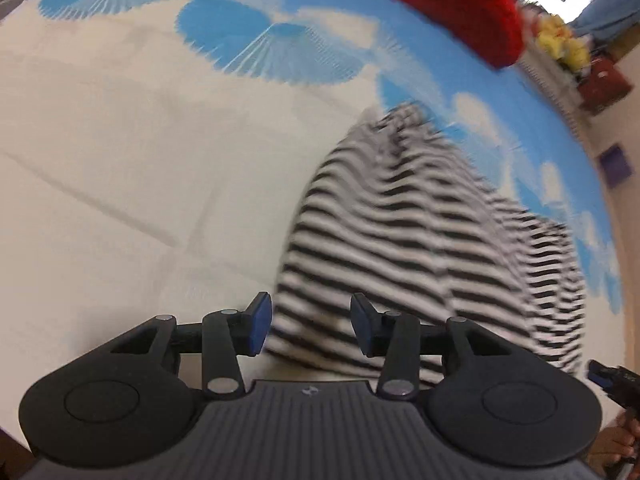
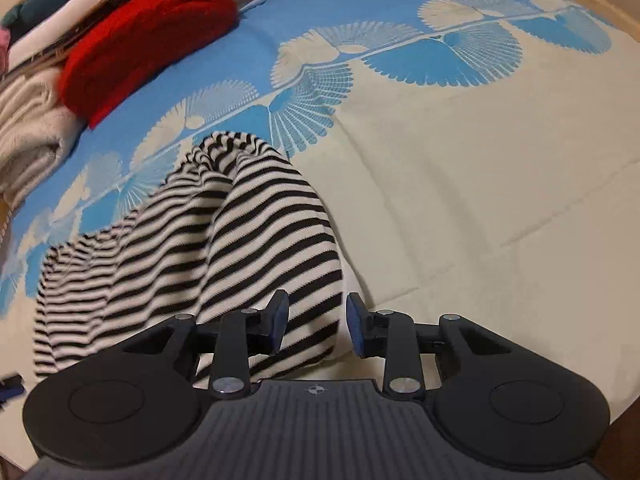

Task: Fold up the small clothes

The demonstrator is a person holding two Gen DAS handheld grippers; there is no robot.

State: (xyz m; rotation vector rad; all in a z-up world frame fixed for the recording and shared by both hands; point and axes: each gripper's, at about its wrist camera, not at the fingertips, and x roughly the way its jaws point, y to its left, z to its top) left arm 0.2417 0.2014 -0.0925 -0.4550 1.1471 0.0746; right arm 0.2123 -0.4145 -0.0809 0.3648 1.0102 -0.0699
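A black-and-white striped garment (image 1: 420,248) lies bunched on the bed. My left gripper (image 1: 311,326) is open, its blue pads on either side of the garment's near left edge; the cloth sits in the gap, not pinched. In the right wrist view the same garment (image 2: 224,240) stretches away from me. My right gripper (image 2: 317,326) is open around its near right corner, with the cloth between the pads. The left gripper's tip (image 2: 10,386) shows at the far left edge there, and the right gripper (image 1: 612,380) at the lower right of the left wrist view.
The bedsheet (image 2: 460,200) is cream with a blue fan-pattern band (image 2: 400,8). A folded red garment (image 2: 148,40) lies at the far side, beside a stack of folded cream and dark clothes (image 2: 36,120). Room clutter (image 1: 580,60) lies beyond the bed edge.
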